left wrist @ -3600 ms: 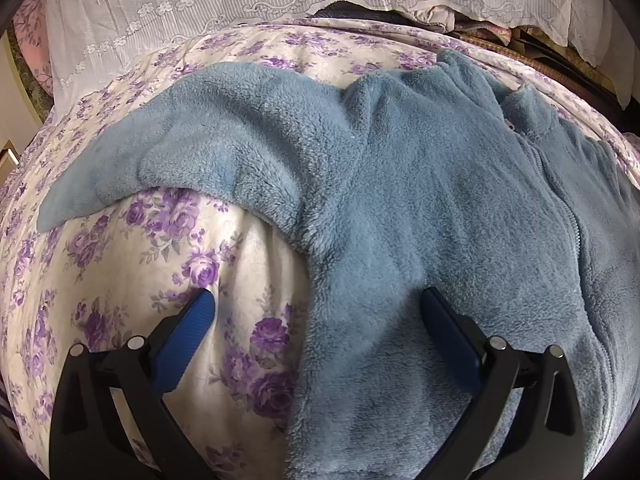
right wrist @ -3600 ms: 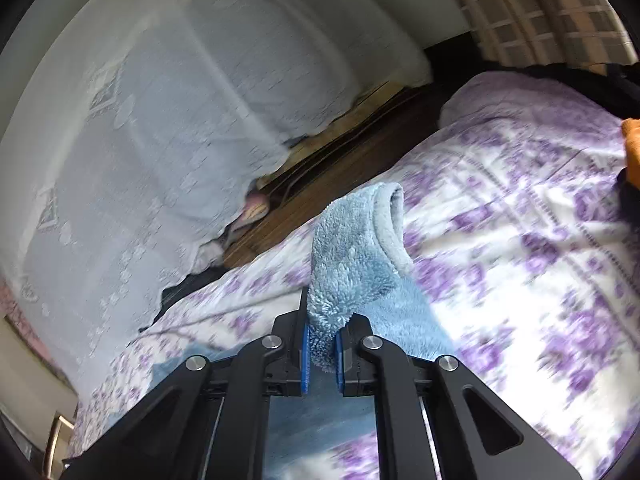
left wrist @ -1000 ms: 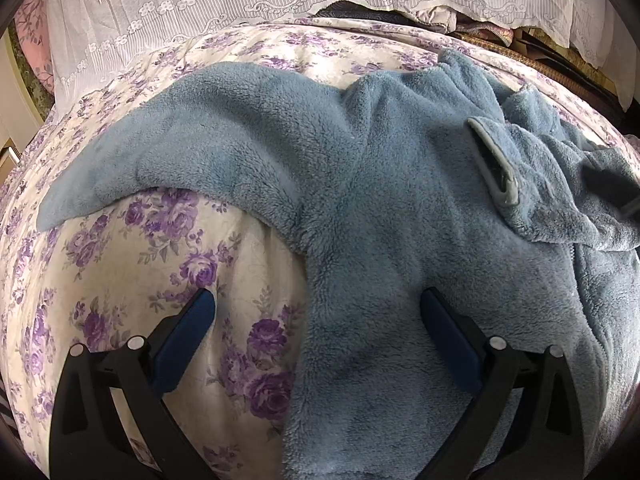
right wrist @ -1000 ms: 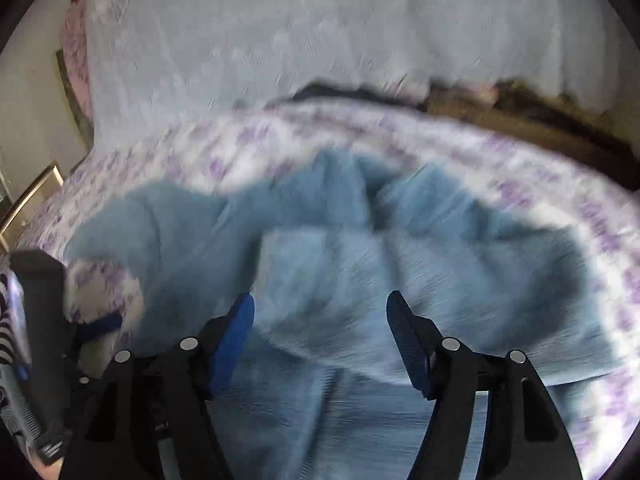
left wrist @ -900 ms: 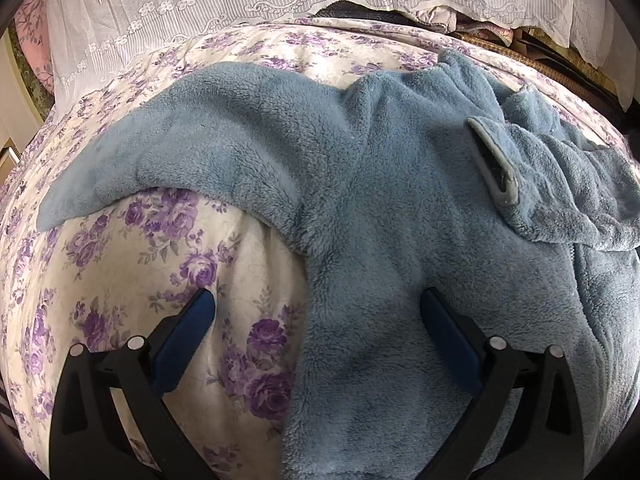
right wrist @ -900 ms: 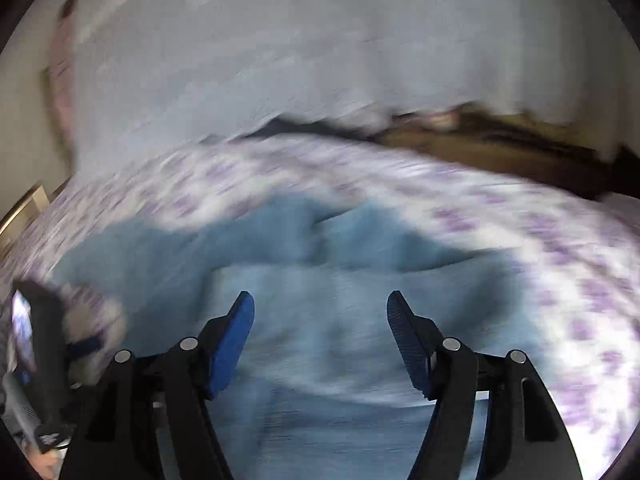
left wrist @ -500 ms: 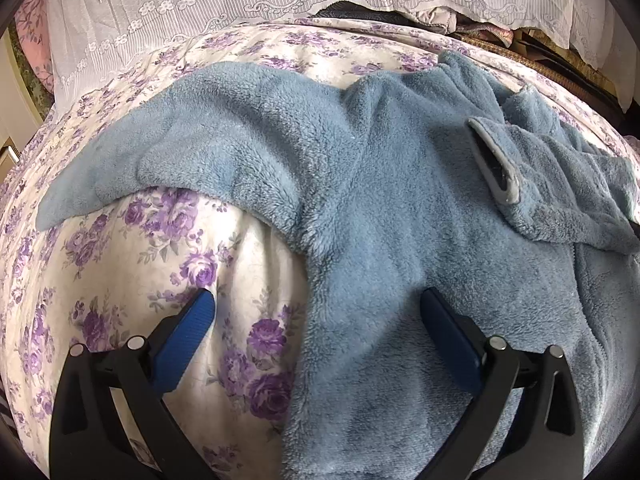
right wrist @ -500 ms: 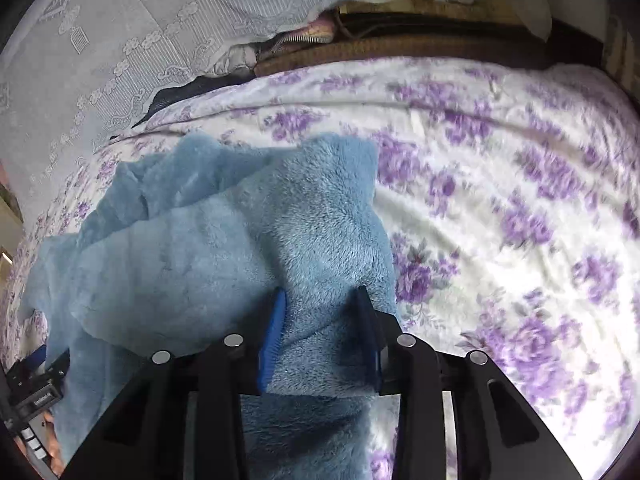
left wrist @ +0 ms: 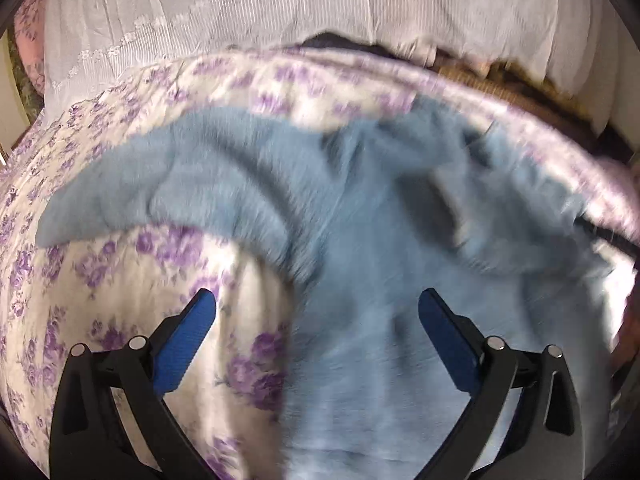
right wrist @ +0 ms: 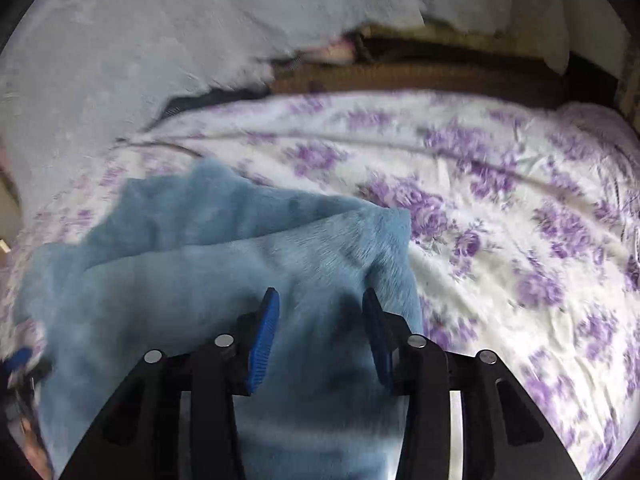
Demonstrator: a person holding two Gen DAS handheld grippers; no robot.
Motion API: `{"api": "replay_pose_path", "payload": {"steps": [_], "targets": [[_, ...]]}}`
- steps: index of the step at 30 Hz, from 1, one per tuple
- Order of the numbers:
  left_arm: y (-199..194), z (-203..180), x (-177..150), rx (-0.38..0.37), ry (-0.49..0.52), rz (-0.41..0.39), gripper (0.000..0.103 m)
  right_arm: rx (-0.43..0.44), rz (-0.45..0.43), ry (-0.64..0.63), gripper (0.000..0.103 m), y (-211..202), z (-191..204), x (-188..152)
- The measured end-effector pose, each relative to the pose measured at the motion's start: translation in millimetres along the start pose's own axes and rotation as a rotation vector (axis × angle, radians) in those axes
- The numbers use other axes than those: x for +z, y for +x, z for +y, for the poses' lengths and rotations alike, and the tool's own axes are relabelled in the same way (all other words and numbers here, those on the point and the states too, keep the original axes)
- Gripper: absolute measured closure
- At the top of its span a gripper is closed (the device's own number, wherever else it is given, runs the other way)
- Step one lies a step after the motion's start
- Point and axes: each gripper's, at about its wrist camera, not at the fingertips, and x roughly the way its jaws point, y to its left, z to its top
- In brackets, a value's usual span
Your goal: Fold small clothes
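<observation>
A blue fleece jacket (left wrist: 360,240) lies spread on the floral bedspread (left wrist: 120,280). Its left sleeve (left wrist: 140,192) stretches out to the left; its right sleeve (left wrist: 520,220) lies folded across the body. My left gripper (left wrist: 316,304) is wide open and empty, hovering over the jacket's left side edge. In the right wrist view the jacket (right wrist: 200,272) fills the lower left. My right gripper (right wrist: 320,300) is partly open over the folded right side; the fleece lies between the pads without being clamped.
A white lace curtain (left wrist: 280,12) hangs behind the bed, with dark wooden furniture (right wrist: 440,72) beside it. The bedspread (right wrist: 520,220) runs bare of clothes to the right of the jacket.
The right gripper let go of the sleeve after laying it across the jacket and now sits half open over the right side. The left gripper has lifted and pulled back; its view is blurred.
</observation>
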Motion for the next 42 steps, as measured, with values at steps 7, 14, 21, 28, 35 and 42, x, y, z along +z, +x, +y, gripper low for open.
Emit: {"api": "replay_pose_path", "payload": {"steps": [7,14,21,28,35,42], "targets": [[30,-85,48,0.009,0.181,0.092,0.004,0.065,-0.071,0.019,0.053,-37,-15,-6],[84,-85,39,0.161,0.207,0.042,0.004,0.081,0.07,0.075,0.053,5,-36,-25],[67,-75,48,0.136,0.151,-0.023,0.004,0.063,-0.049,0.09,0.053,-17,-42,10],[93,-63,50,0.126,0.126,0.061,0.004,0.047,0.076,0.148,0.048,57,-44,26],[92,-63,48,0.114,0.123,0.054,0.004,0.105,-0.073,0.122,0.047,-27,-43,-11],[65,-48,41,0.074,0.085,0.036,0.004,0.039,-0.082,0.092,0.033,-38,-38,-35]]}}
